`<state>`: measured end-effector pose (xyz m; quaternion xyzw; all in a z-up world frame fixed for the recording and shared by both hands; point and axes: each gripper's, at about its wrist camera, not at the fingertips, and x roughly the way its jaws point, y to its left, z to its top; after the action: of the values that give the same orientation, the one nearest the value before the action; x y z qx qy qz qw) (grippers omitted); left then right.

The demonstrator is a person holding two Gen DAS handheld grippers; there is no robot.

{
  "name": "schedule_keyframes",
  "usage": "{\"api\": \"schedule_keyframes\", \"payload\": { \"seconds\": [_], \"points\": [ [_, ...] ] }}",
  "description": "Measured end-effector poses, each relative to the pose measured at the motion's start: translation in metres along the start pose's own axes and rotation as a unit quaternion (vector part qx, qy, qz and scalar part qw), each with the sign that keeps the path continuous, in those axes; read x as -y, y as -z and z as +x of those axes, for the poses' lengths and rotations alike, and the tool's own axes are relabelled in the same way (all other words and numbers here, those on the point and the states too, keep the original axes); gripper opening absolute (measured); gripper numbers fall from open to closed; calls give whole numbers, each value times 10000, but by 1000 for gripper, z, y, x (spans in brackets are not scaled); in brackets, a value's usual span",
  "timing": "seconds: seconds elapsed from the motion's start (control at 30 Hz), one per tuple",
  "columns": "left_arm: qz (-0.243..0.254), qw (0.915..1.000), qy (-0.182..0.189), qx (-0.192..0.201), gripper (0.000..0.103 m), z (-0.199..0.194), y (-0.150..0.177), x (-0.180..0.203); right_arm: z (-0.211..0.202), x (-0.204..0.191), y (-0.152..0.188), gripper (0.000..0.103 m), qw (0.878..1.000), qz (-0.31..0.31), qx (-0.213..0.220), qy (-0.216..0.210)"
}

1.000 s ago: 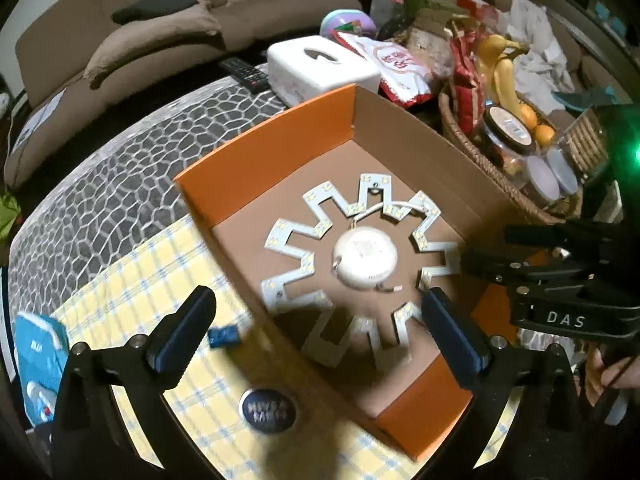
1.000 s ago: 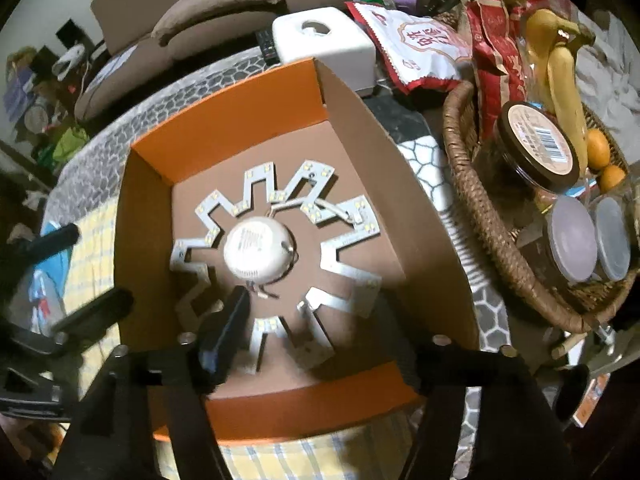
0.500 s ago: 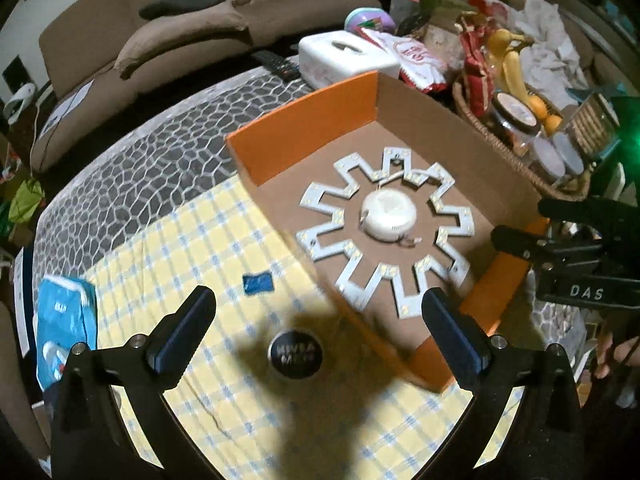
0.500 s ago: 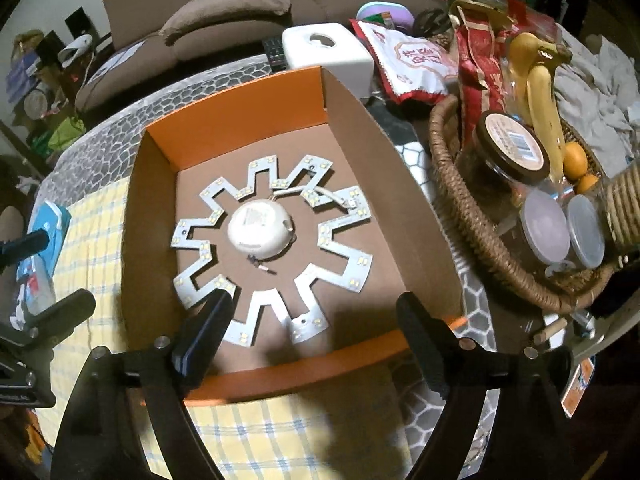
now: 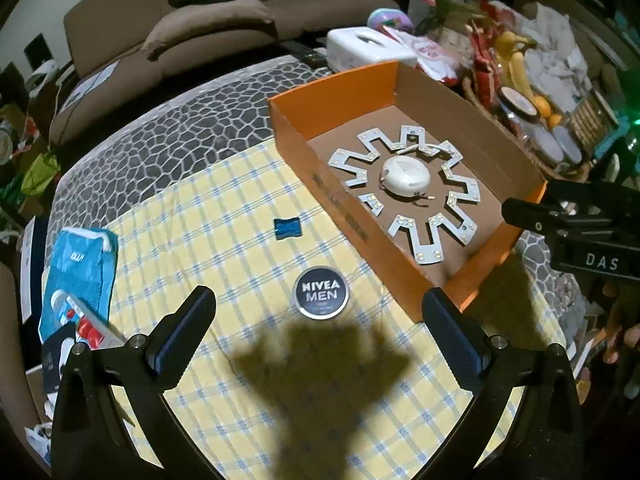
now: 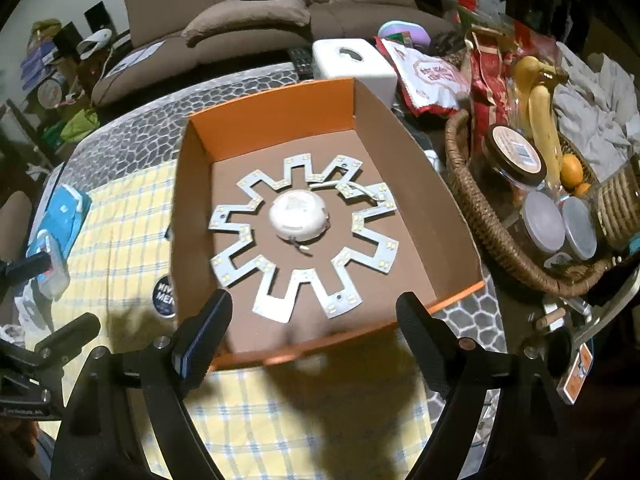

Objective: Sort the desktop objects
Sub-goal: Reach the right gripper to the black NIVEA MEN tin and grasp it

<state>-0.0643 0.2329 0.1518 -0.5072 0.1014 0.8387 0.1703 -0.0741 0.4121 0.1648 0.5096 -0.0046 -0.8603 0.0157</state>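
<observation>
An orange cardboard box (image 5: pixel 332 92) (image 6: pixel 268 112) holds a star-shaped LED light board (image 5: pixel 404 194) (image 6: pixel 304 232) with a white round driver (image 6: pixel 297 216) at its centre. A dark round Nivea Men tin (image 5: pixel 321 297) (image 6: pixel 165 295) and a small blue packet (image 5: pixel 287 228) lie on the yellow checked cloth (image 5: pixel 224 216) left of the box. My left gripper (image 5: pixel 318 334) is open and empty, above the cloth near the tin. My right gripper (image 6: pixel 314 330) is open and empty, above the box's near wall.
A blue pouch with a toothbrush pack (image 5: pixel 78 268) lies at the cloth's left edge. A wicker basket (image 6: pixel 480 216) with jars, bananas and oranges stands right of the box. A white tissue box (image 6: pixel 350 62) and snack bags sit behind. A sofa (image 5: pixel 208 12) is beyond.
Both grippers have pulled back and up from the box. The left view now takes in the cloth, tin and blue packet. The light board stays in the box.
</observation>
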Motion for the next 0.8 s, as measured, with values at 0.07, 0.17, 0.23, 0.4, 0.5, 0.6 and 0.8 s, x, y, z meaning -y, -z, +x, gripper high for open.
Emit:
{"api": "schedule_keyframes", "payload": {
  "seconds": [0.07,0.17,0.23,0.4,0.5,0.6,0.8],
  "points": [
    [-67,10000,14,42,103,-6,4,-4,-4,-6,4,86,10000,-23,15,12],
    [-143,9998,77,150,103,-16,12,-12,-12,-16,9,86,10000,-76,18,-22],
    [-205,9996,76,197,103,-21,16,-17,-18,-23,11,86,9998,-165,51,-25],
    [-411,9988,33,275,103,-33,30,-40,-30,-44,16,88,9995,-300,128,-59],
    [-516,9982,-36,317,103,-42,39,-57,-34,-55,18,88,9992,-372,134,-67],
    [-597,9974,-111,376,103,-53,48,-74,-41,-67,20,88,9990,-411,172,-84],
    [-816,9952,-186,512,103,-76,72,-107,-54,-93,28,88,9984,-501,227,-126]
  ]
}}
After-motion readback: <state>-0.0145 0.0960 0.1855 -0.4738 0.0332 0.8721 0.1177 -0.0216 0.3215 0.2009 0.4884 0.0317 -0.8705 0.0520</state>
